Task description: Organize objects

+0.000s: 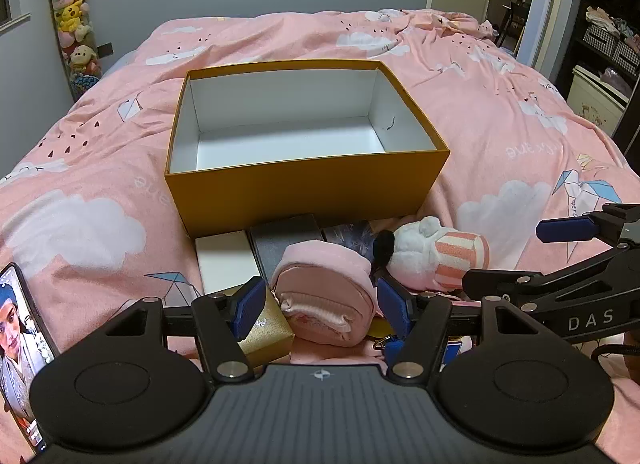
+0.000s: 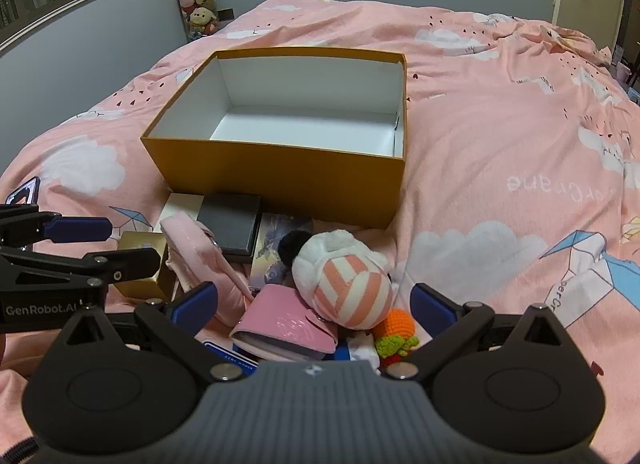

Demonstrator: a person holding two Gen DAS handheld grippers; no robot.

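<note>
Pink fabric zip pouch (image 1: pixel 326 298), before empty yellow cardboard box (image 1: pixel 304 152), sits between left gripper (image 1: pixel 322 304) blue pads, jaws apart, not clamped.

Left gripper (image 1: pixel 322 306) held low and level, blue fingers (image 1: pixel 250 306) spread wide apart, nothing clamped. Right gripper (image 2: pixel 314 304) alongside on its right, likewise low, fingers (image 2: pixel 196 304) spread wide, gripping nothing. Both pointed forward, close together.

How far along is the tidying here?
Barely begun. The box is empty. The left tool is open around the pink pouch, not yet closed; the right tool hangs open over the plush. Everything in the pile is left.
</note>
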